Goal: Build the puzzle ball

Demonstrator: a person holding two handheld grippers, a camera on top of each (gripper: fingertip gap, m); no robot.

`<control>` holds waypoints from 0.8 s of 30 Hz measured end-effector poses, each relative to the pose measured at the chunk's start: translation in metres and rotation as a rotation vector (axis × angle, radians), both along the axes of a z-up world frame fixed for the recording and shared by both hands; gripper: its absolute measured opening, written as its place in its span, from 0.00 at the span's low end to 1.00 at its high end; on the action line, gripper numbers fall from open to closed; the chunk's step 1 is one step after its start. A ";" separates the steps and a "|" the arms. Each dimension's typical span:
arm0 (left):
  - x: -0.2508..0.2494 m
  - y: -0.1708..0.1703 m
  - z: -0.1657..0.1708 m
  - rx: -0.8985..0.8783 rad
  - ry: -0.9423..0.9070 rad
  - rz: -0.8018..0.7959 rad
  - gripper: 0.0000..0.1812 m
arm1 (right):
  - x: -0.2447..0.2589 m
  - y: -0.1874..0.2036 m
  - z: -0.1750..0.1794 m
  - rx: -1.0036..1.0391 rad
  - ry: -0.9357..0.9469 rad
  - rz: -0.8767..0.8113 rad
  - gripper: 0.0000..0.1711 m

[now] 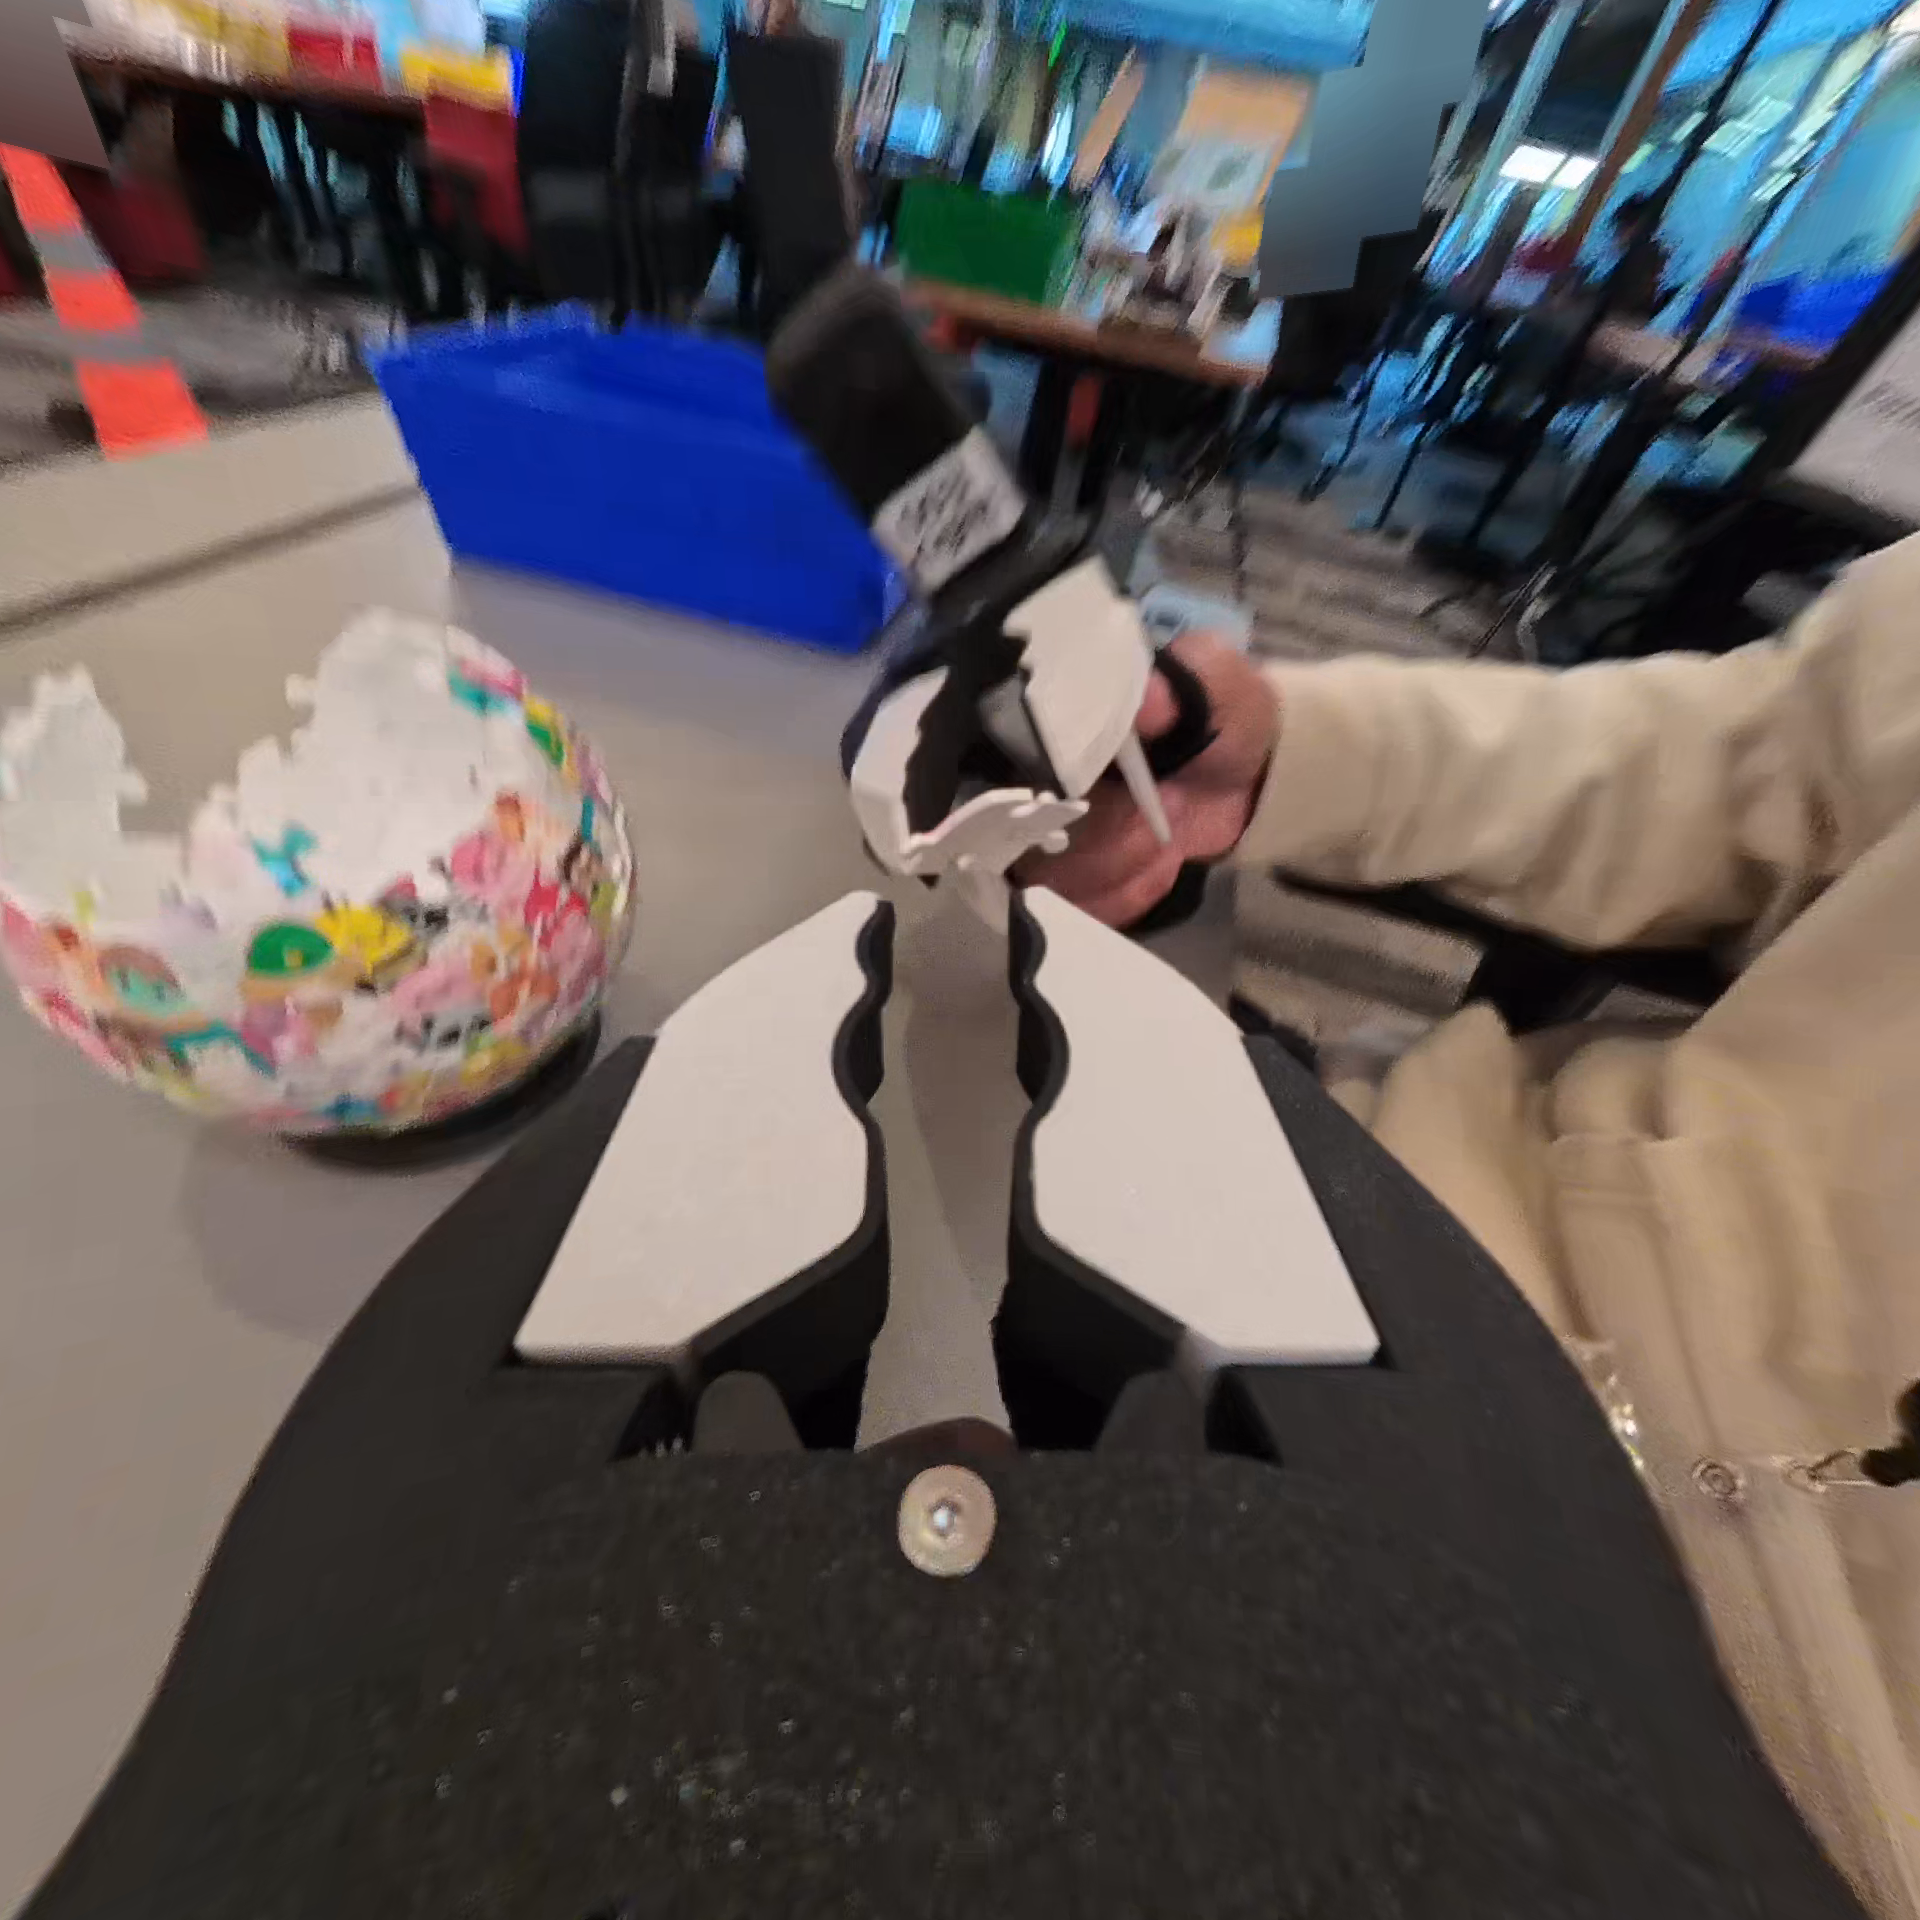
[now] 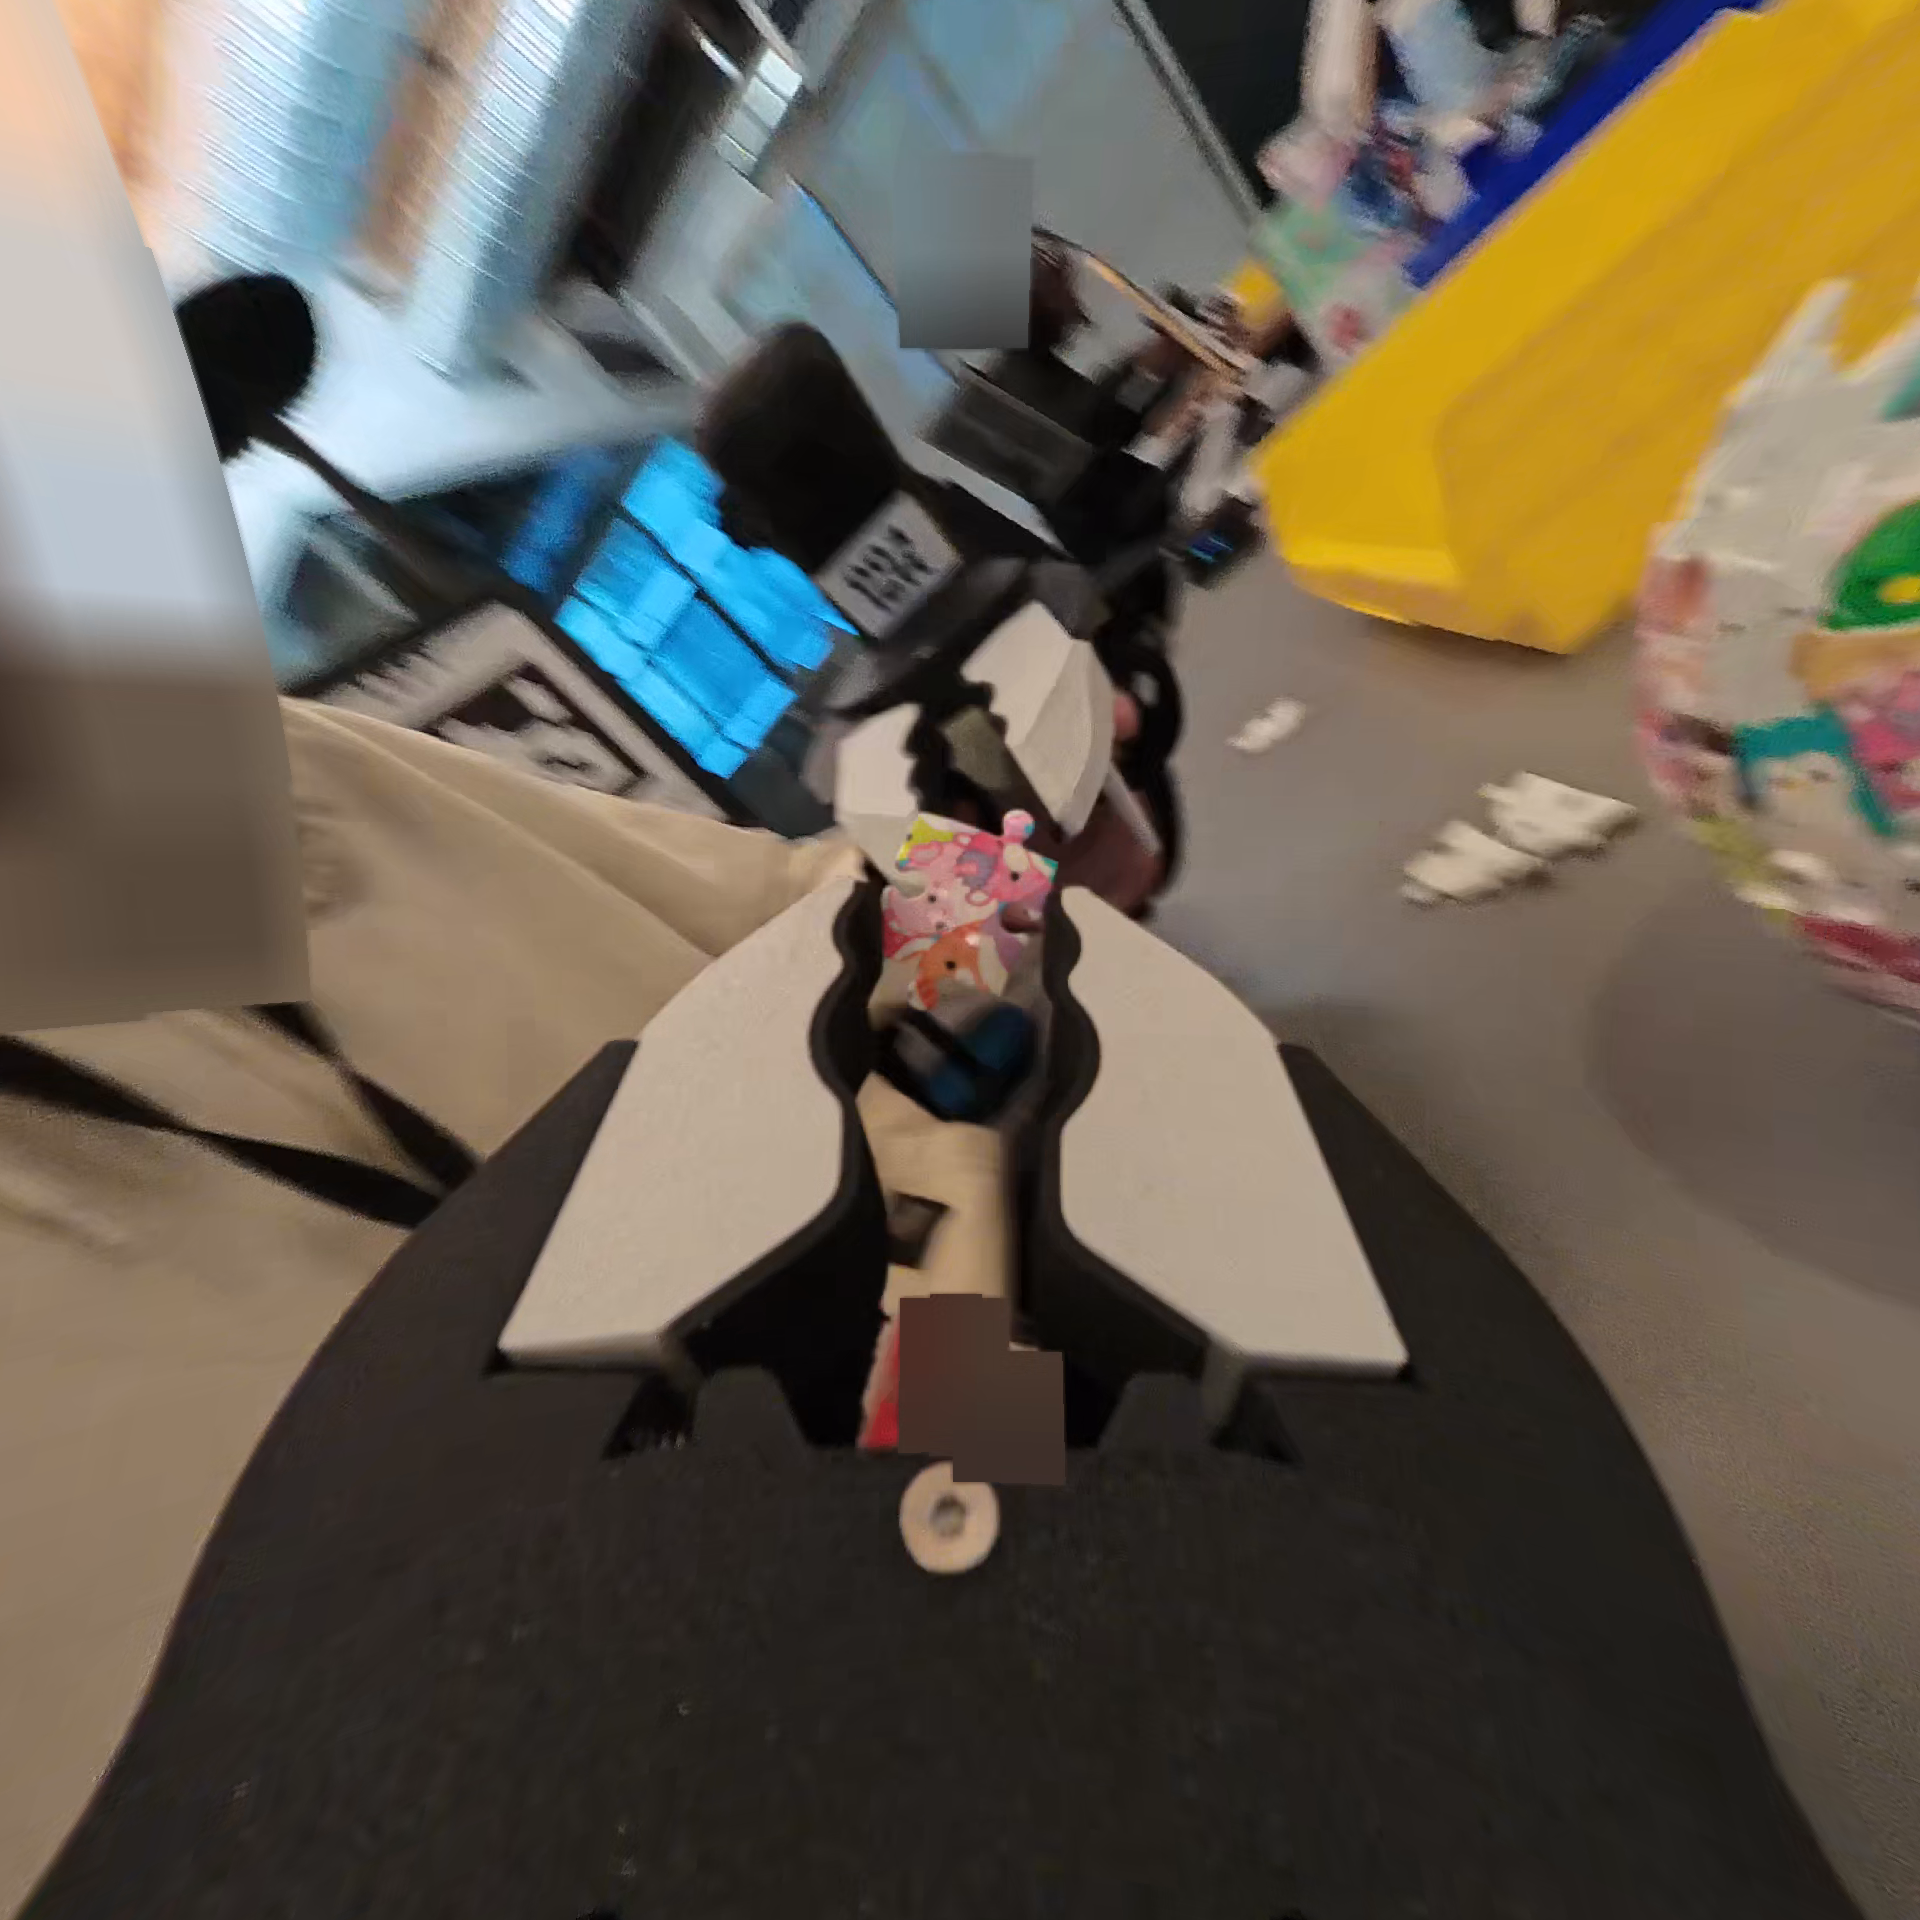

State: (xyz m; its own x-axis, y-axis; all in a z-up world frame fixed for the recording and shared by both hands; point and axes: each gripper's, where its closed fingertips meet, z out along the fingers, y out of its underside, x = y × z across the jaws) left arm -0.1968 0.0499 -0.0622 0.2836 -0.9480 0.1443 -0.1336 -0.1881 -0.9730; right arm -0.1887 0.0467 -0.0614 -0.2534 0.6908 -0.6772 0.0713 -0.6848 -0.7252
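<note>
The half-built puzzle ball (image 1: 343, 935), an open shell with a colourful outside and white inside, sits on a black stand (image 1: 499, 1101) on the grey table, left of both grippers. It also shows in the right wrist view (image 2: 1797, 727), at the right edge. My right gripper (image 2: 961, 914) is shut on a puzzle piece (image 2: 966, 935) by its edges, colourful face toward its camera. In the left wrist view the right gripper (image 1: 982, 810) shows the piece's white back (image 1: 997, 831). My left gripper (image 1: 951, 914) faces it tip to tip, jaws slightly apart, empty; it appears in the right wrist view (image 2: 971, 821).
A blue bin (image 1: 644, 468) stands behind the grippers on the table (image 1: 156, 1247). A yellow bin (image 2: 1558, 416) stands beyond the ball. Several loose white-backed pieces (image 2: 1517, 831) lie on the table between the grippers and the ball. A person's beige sleeve (image 1: 1558, 748) fills the right side.
</note>
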 end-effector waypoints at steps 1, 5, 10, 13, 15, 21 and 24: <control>-0.001 -0.003 0.013 0.025 -0.050 -0.020 0.12 | 0.002 -0.006 0.011 -0.057 0.089 0.060 0.17; 0.000 -0.018 0.033 0.018 -0.128 -0.124 0.13 | -0.003 -0.019 0.023 -0.215 0.206 0.194 0.17; 0.000 -0.022 0.029 0.049 -0.095 -0.120 0.08 | -0.011 -0.026 0.021 -0.314 0.214 0.273 0.17; 0.000 -0.022 0.024 0.052 -0.064 -0.119 0.05 | -0.012 -0.029 0.019 -0.327 0.200 0.292 0.17; -0.002 -0.020 0.021 0.049 -0.047 -0.109 0.04 | -0.013 -0.026 0.016 -0.322 0.185 0.274 0.18; -0.008 0.003 0.022 -0.037 -0.097 0.034 0.01 | -0.006 0.001 0.018 -0.186 0.140 0.066 0.25; -0.016 0.018 0.026 -0.177 -0.238 0.112 0.01 | 0.002 0.023 0.012 0.044 0.038 -0.155 0.23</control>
State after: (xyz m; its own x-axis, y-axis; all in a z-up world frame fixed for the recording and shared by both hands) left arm -0.2129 0.0678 -0.0361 0.3231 -0.8673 0.3787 0.1251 -0.3575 -0.9255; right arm -0.1871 0.0693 -0.0492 -0.1665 0.7521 -0.6377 -0.0610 -0.6533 -0.7546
